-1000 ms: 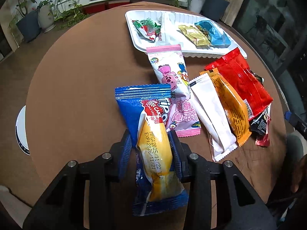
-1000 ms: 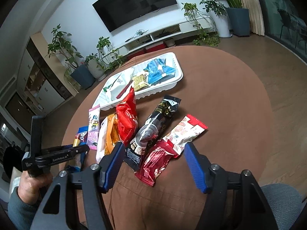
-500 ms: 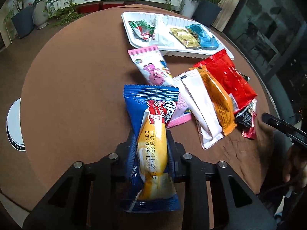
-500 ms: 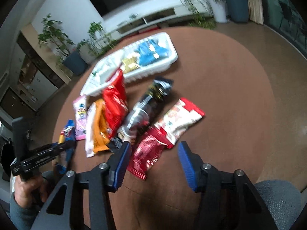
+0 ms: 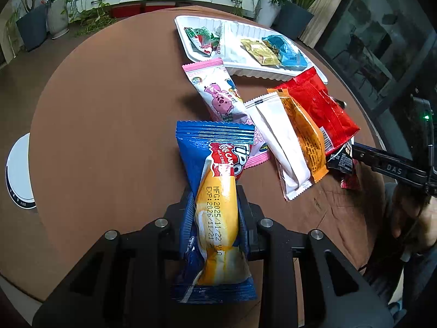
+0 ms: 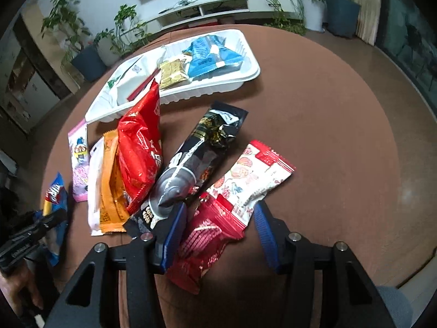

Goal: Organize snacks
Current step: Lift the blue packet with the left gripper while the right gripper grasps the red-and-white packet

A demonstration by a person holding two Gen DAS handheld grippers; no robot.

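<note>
My left gripper (image 5: 214,192) is shut on a blue and yellow roll cake packet (image 5: 215,164), squeezing it at mid-length just above the brown round table (image 5: 109,109). My right gripper (image 6: 220,207) stands open and points down, its blue pads on either side of a dark red snack packet (image 6: 207,237) that lies flat; a gap shows at the right pad. A white and red packet (image 6: 251,180) overlaps the dark red one. At the far side, a white tray (image 6: 218,93) holds a blue packet (image 6: 207,54), a gold one and a green one.
A black packet (image 6: 202,153), a red bag (image 6: 139,147), an orange packet (image 6: 109,191), a white packet (image 6: 94,180) and a pink packet (image 6: 79,164) lie in a row left of my right gripper. A white round object (image 5: 19,175) sits at the table's left edge.
The left jaws closed on the blue and yellow packet and raised it a little. The right gripper dropped toward the dark red packet, and its jaws narrowed around it.
</note>
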